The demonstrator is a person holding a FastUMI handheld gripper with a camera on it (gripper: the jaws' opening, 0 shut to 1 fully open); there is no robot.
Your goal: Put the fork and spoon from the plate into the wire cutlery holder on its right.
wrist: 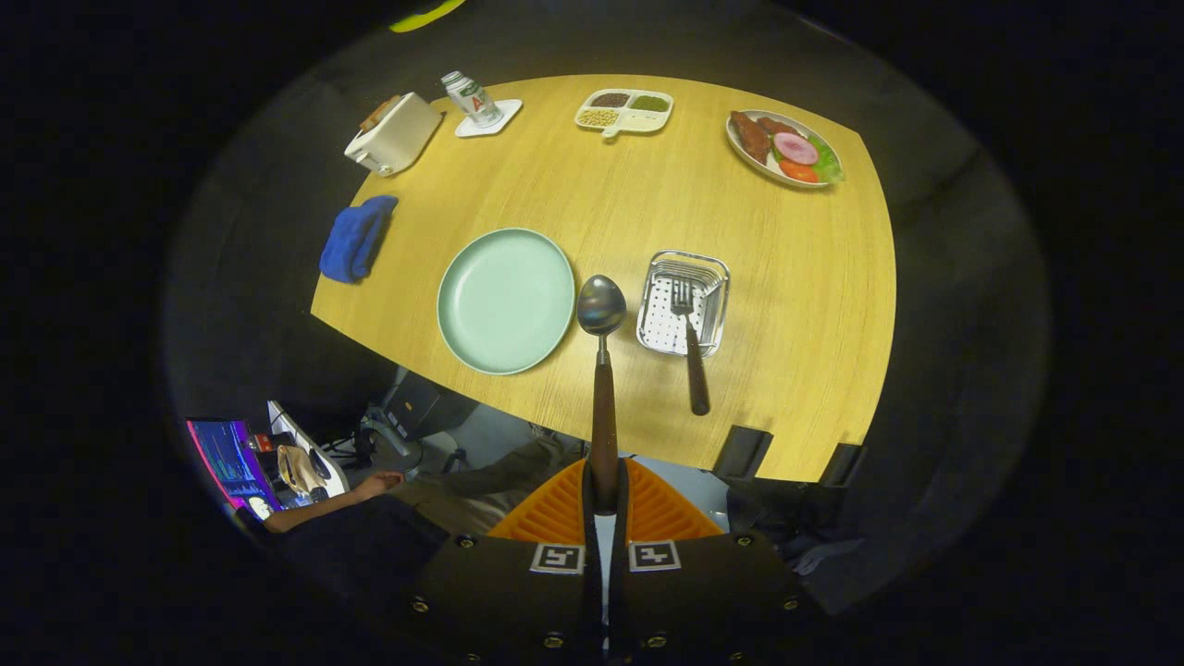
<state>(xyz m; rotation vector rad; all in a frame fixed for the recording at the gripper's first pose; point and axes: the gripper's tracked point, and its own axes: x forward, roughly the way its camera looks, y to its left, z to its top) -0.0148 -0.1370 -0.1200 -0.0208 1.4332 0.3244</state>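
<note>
1. I see the pale green plate (505,300) bare near the table's (814,305) front edge.
2. My gripper (605,495) is clamped on the spoon (601,361), bowl raised between plate and holder.
3. The fork (690,338) lies tines-down in the wire cutlery holder (684,302), handle jutting over its front rim.

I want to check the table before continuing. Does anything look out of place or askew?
Only the fork: its head lies in the wire cutlery holder, but its handle sticks out over the rim. The gripper is shut on the spoon.
</note>
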